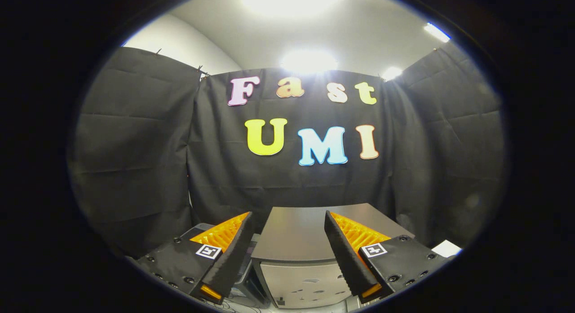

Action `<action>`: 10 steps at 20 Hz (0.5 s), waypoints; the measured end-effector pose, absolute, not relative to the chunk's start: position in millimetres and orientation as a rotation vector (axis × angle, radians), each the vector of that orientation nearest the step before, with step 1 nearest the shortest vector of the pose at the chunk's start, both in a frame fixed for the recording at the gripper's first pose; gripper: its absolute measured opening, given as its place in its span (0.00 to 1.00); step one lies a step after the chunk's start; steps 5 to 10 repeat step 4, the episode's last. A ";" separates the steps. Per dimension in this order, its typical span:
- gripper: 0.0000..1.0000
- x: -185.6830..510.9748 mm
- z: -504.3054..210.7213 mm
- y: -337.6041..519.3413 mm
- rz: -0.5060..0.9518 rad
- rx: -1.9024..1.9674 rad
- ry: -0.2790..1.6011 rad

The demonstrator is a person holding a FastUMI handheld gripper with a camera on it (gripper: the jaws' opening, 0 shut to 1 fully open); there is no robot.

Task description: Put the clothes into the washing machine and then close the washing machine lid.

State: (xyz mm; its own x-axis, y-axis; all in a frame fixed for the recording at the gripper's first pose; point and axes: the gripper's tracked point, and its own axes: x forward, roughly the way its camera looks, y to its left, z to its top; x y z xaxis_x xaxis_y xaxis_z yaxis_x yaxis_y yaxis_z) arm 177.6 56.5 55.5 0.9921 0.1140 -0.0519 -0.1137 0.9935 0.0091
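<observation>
The washing machine (310, 234) is a grey box with a flat top, standing straight ahead of my gripper (287, 216) and partly framed by the two fingers. Its lid lies flat and shut on top. The lighter front face (305, 284) shows low down between the fingers. My gripper stands open, with nothing held between the fingers. The left finger (233, 250) and right finger (346, 254) are spread about as wide as the machine's top.
Black cloth walls close the booth behind and on both sides. A dark object (200, 227) lies just left of the machine, behind the left finger. A small white thing (446, 248) sits to the right, past the right finger. Bright ceiling lights glare above.
</observation>
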 end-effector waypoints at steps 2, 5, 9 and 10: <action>0.98 171.2 58.0 45.8 0.107 0.015 0.046; 0.98 168.4 57.1 36.8 0.098 0.016 0.046; 0.98 168.4 57.1 36.8 0.098 0.016 0.046; 0.98 168.4 57.1 36.8 0.098 0.016 0.046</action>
